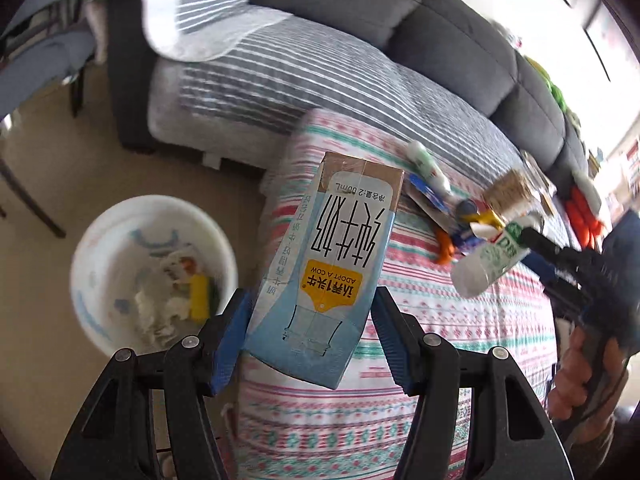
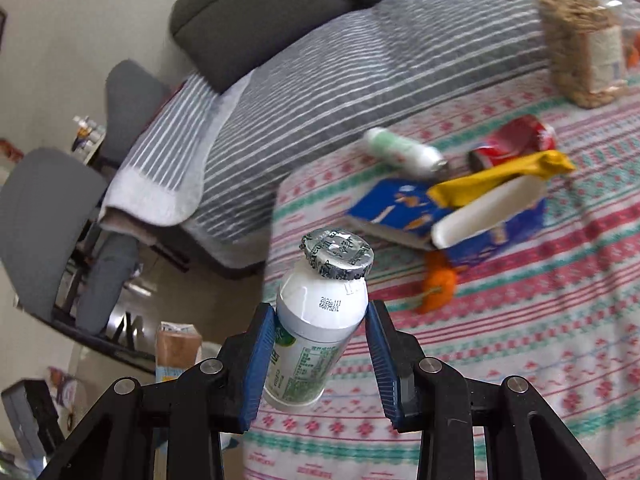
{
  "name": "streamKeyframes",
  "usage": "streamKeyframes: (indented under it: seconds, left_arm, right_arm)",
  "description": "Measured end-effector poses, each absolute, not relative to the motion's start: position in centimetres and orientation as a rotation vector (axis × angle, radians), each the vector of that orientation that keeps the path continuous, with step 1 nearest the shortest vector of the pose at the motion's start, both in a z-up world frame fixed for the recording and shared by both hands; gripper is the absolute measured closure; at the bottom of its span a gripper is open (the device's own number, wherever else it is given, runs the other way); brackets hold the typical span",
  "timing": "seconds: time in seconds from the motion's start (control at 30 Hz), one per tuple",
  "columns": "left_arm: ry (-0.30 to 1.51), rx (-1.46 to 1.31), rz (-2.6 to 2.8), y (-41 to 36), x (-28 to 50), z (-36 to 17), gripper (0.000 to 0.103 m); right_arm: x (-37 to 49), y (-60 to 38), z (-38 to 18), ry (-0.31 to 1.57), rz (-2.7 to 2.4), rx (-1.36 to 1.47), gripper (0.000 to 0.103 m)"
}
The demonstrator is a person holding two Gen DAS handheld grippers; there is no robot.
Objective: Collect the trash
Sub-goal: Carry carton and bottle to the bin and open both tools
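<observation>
Left gripper (image 1: 312,332) clamped on a milk carton (image 1: 326,268) at frame centre, white bin (image 1: 154,270) lower left, right gripper (image 2: 320,356) clamped on a small white bottle (image 2: 318,320), patterned tablecloth (image 2: 520,320) on the right

White round plastic trash bin (image 1: 154,268) contents motion-blurred, unidentifiable; clear plastic jar (image 2: 582,36) top cut off by edge.

You are facing a grey sofa (image 1: 440,32) with a striped grey cover (image 1: 304,80) over its seat. A table under a patterned cloth (image 2: 520,340) stands before it. Grey chairs (image 2: 44,216) sit on the beige floor (image 1: 132,176), and daylight glares from the window (image 1: 592,8).
</observation>
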State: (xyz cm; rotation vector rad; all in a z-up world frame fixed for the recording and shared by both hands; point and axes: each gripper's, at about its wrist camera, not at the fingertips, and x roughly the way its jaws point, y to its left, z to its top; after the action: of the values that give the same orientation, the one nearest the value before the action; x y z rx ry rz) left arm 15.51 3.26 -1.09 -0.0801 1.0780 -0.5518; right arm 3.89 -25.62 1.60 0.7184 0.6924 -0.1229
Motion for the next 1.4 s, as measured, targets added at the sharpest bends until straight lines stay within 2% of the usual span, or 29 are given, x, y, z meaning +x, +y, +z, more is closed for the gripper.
streamKeyframes:
  seconds: [0.4,0.87,1.4]
  left_arm:
    - [1.157,-0.221,-0.339,12.6,19.4,-5.5,0.039]
    - [1.213,-0.328,-0.188,15.2,23.4,-10.1,0.036]
    - [1.189,-0.444,-0.178,16.1,23.6,-9.1,0.036]
  right_arm:
    - [8.8,-19.4,-1.4,0.77,0.02,0.694,0.062]
    - [15.9,-8.7,-6.2,0.827,0.111,0.682,0.062]
    - [20.2,-4.9,-8.9,0.912,0.09,0.562,0.061]
